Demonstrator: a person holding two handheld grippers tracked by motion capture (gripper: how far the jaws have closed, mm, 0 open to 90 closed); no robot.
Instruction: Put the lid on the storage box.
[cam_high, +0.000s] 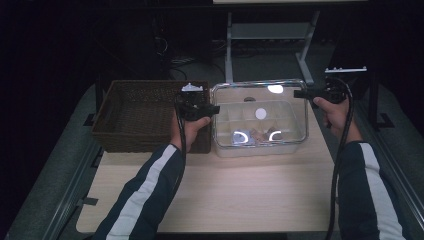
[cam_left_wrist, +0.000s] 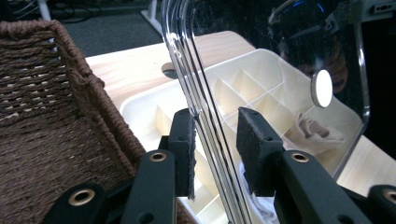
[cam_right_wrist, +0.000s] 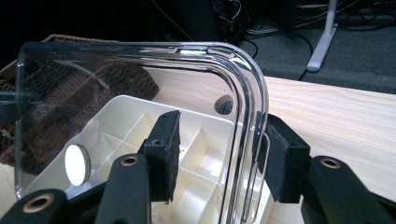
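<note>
lid standing on edge between two sets of open jaws

the clear lid (cam_high: 260, 107) stands nearly upright over the white divided box (cam_high: 260, 142), which sits on the table (cam_high: 210, 185) just right of the wicker basket (cam_high: 140, 115). its long axis runs across the table, from one hand to the other, so each gripper meets one short end.

the left gripper (cam_high: 212, 109) straddles the lid's left edge: in the left gripper view the rim (cam_left_wrist: 196, 93) passes between the pads, brushing or nearly brushing the left pad (cam_left_wrist: 184, 140), with a clear gap to the right one. the jaws are released, not clamping.

the right gripper (cam_high: 298, 93) is at the upper right corner. in the right gripper view the curved rim (cam_right_wrist: 254, 121) lies close against the right pad (cam_right_wrist: 285, 154), and the left pad (cam_right_wrist: 166, 140) stands well off. also released.

both hands are equally near, one at each end. the lid appears to rest on its own, tilted slightly back; any coming move turns on the rim staying centred in each gap.
</note>
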